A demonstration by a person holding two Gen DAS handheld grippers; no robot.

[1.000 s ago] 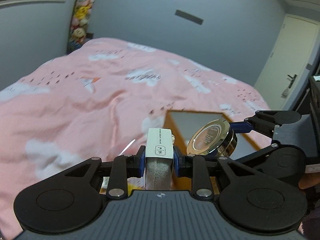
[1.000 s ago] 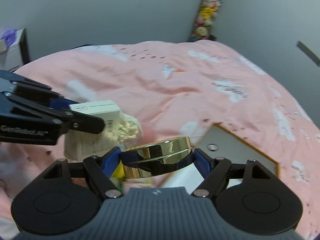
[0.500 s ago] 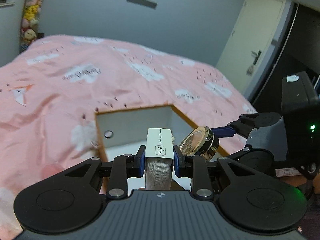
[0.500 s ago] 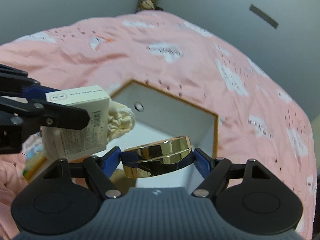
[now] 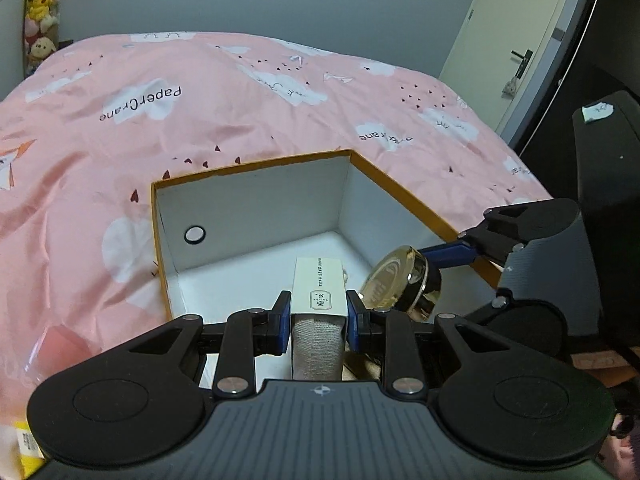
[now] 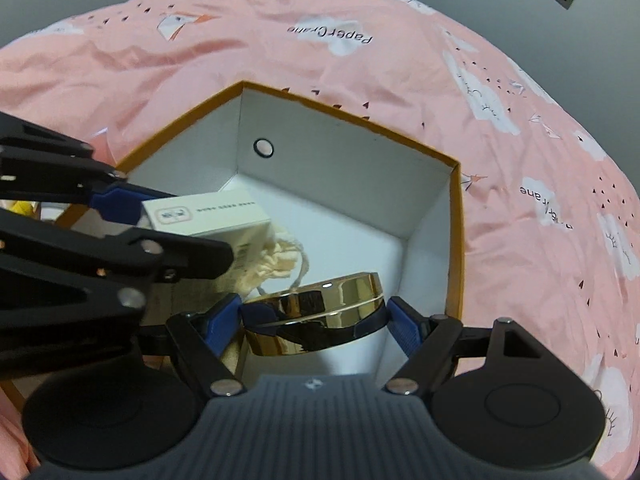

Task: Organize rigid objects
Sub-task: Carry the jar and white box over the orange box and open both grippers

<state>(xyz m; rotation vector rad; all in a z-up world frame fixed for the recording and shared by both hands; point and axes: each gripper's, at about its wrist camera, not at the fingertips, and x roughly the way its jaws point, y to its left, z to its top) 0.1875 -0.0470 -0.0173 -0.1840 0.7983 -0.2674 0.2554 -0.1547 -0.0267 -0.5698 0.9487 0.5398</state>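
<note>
An open box with orange rim [image 5: 256,166] and white inside lies on the pink bedspread; it also shows in the right wrist view [image 6: 352,118]. My left gripper [image 5: 319,316] is shut on a small white carton [image 5: 319,288] with a cloth pouch, held over the box's near part; the carton also shows in the right wrist view [image 6: 208,216]. My right gripper [image 6: 314,320] is shut on a round gold-lidded jar [image 6: 316,314], held over the box beside the carton. The jar shows tilted in the left wrist view [image 5: 402,282].
The pink cloud-print bedspread [image 5: 200,92] surrounds the box. A white door [image 5: 516,40] and dark furniture [image 5: 600,152] stand at the right. Plush toys [image 5: 40,12] hang at the far left. A pink item [image 5: 60,344] and a yellow item [image 5: 28,444] lie near left.
Both grippers have moved forward and down over the open box with their objects still held. The box now fills more of both views.
</note>
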